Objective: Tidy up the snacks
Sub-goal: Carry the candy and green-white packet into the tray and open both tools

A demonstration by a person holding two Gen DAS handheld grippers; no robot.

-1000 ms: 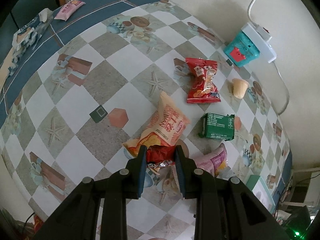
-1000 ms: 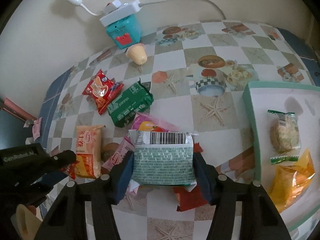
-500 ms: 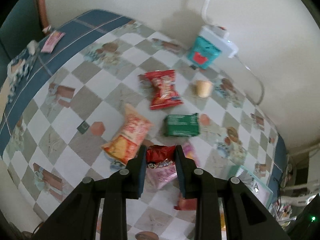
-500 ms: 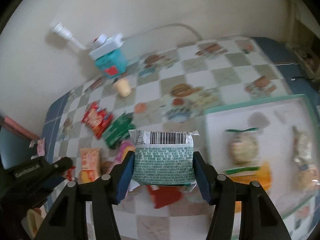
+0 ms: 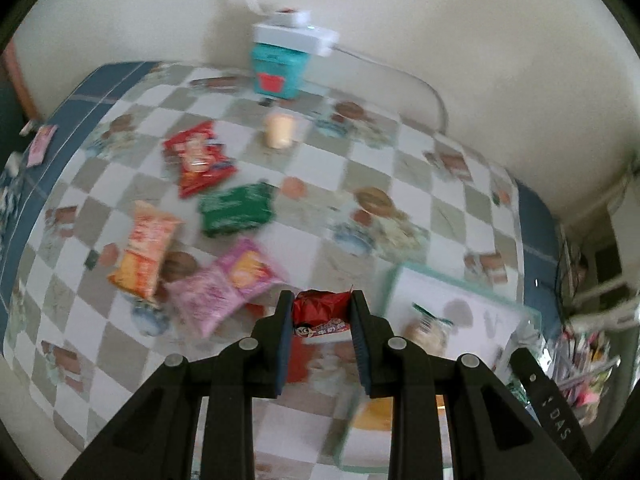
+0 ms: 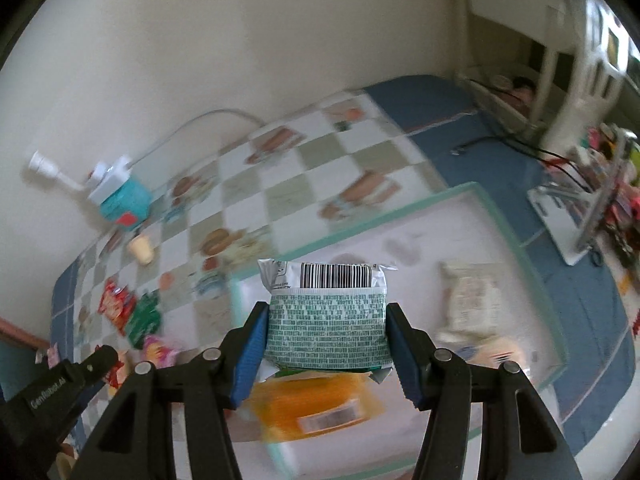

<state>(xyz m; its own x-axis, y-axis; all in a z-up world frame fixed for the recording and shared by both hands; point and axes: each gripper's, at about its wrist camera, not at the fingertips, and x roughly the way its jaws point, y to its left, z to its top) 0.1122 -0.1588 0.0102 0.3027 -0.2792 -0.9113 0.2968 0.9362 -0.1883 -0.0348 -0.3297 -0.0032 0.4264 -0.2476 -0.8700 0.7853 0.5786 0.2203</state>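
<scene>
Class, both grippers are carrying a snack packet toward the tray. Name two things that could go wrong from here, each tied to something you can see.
1. The right gripper holds the green-patterned packet above the orange packet in the tray; released here, it would likely stack on top.
2. The left gripper pinches the red packet near its fingertips, so it might slip before reaching the tray.

Both wrist views, somewhat blurred, look steeply down, sharing the tray (image 5: 394, 280) (image 6: 516, 236).

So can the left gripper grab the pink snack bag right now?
Probably not yet: the left gripper is already shut on the red packet. The pink snack bag lies uncovered on the table, so nothing else blocks it.
</scene>
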